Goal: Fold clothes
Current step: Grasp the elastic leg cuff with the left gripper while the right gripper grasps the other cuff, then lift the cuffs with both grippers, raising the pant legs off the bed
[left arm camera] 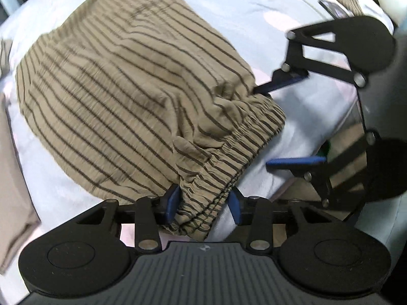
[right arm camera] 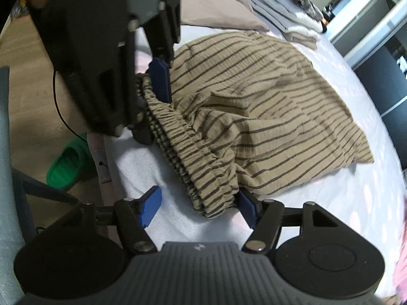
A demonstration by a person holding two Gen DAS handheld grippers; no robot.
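Observation:
Tan shorts with dark stripes [left arm camera: 122,81] [right arm camera: 254,106] lie on the pale blue bed sheet [left arm camera: 254,12], elastic waistband toward me. In the left wrist view my left gripper [left arm camera: 203,204] points down over one end of the gathered waistband [left arm camera: 229,152]. Its blue pads [left arm camera: 173,200] flank the cloth closely without clamping it. In the right wrist view my right gripper [right arm camera: 198,209] stands wide open at the waistband's other end, and the cloth corner [right arm camera: 216,203] lies against its right pad. Each gripper also shows in the other's view, the right gripper [left arm camera: 262,127] and the left gripper [right arm camera: 152,106].
A stack of folded clothes [right arm camera: 279,12] and a grey-brown cloth [right arm camera: 216,5] lie at the far end of the bed. The bed's edge runs just left of the waistband, with a wooden floor and a green slipper [right arm camera: 68,162] below. Pink fabric [right arm camera: 402,267] shows at the right margin.

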